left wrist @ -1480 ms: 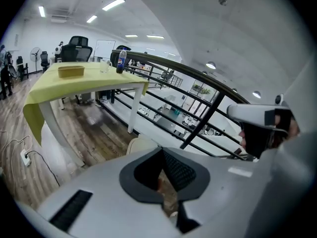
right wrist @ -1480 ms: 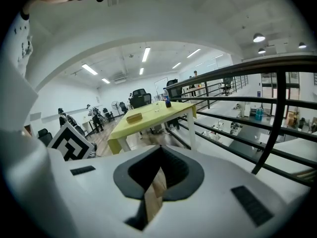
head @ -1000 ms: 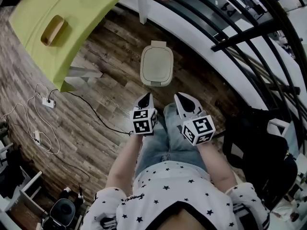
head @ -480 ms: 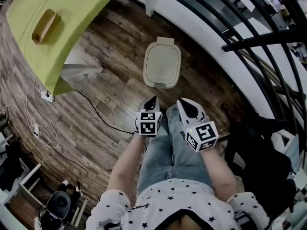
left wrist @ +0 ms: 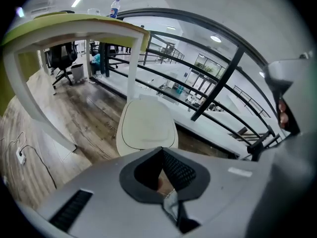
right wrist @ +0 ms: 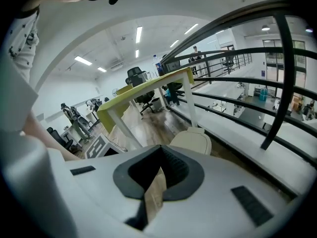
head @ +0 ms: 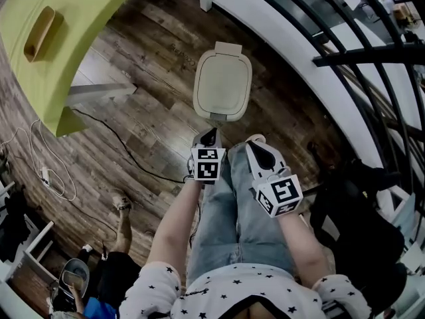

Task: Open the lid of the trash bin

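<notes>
Since half a second ago the head view has drawn closer to the trash bin [head: 223,85], which now lies just beyond the tip of the left tool [head: 210,135], and a second person [head: 99,278] has come into sight at the lower left. That bin stands on the wooden floor [head: 146,118] between the lime-green table [head: 40,65] and the black railing [head: 372,52], with its pale lid [left wrist: 147,124] down flat. In the left gripper view the left tool [left wrist: 162,152] points at the lid with its jaws together and nothing between them. The right tool [head: 256,146] hangs beside it over the person's jeans [head: 232,211], a little farther back from the bin [right wrist: 190,142]. Its jaws are likewise together and empty [right wrist: 159,150].
</notes>
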Action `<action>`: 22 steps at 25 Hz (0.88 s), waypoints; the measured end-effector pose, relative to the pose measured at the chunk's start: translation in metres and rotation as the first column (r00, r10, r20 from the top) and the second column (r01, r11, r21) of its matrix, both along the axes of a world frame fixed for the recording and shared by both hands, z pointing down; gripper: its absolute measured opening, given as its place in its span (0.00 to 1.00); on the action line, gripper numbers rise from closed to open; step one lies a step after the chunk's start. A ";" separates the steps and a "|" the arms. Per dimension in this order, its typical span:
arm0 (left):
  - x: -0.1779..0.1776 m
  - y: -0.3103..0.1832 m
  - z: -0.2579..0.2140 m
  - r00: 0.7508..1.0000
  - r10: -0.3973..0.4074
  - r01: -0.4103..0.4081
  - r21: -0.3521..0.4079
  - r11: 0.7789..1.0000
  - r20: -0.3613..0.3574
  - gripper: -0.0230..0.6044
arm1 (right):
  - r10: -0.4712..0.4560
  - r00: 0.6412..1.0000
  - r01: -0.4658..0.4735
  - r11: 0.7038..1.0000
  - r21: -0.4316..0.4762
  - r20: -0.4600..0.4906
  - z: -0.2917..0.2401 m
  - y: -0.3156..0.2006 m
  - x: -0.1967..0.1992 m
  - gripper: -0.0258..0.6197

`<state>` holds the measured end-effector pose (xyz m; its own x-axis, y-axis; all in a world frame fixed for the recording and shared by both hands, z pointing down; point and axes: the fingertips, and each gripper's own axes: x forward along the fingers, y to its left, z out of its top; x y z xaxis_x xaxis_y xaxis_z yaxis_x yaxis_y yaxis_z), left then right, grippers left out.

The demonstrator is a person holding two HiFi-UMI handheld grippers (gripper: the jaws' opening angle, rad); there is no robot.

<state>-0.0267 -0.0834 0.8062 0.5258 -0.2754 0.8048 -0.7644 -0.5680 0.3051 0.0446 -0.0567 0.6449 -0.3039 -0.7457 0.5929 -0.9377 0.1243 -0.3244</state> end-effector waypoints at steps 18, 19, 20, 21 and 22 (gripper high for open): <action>0.018 -0.007 0.091 0.999 -0.024 0.027 -0.059 0.998 0.044 0.05 | 0.031 0.999 -0.030 0.998 -0.056 0.018 0.060 0.011 0.012 0.03; 0.018 -0.008 0.094 0.999 -0.028 0.030 -0.061 0.998 0.046 0.05 | 0.031 0.999 -0.030 0.998 -0.057 0.018 0.062 0.011 0.013 0.03; 0.018 -0.008 0.097 0.998 -0.032 0.035 -0.065 0.997 0.050 0.05 | 0.032 0.999 -0.030 0.998 -0.058 0.018 0.063 0.012 0.014 0.03; 0.019 -0.008 0.099 0.998 -0.038 0.041 -0.070 0.997 0.054 0.05 | 0.033 0.999 -0.032 0.998 -0.059 0.018 0.064 0.012 0.016 0.03; 0.019 -0.008 0.101 0.998 -0.042 0.046 -0.073 0.996 0.055 0.05 | 0.036 0.999 -0.035 0.998 -0.059 0.018 0.065 0.012 0.017 0.03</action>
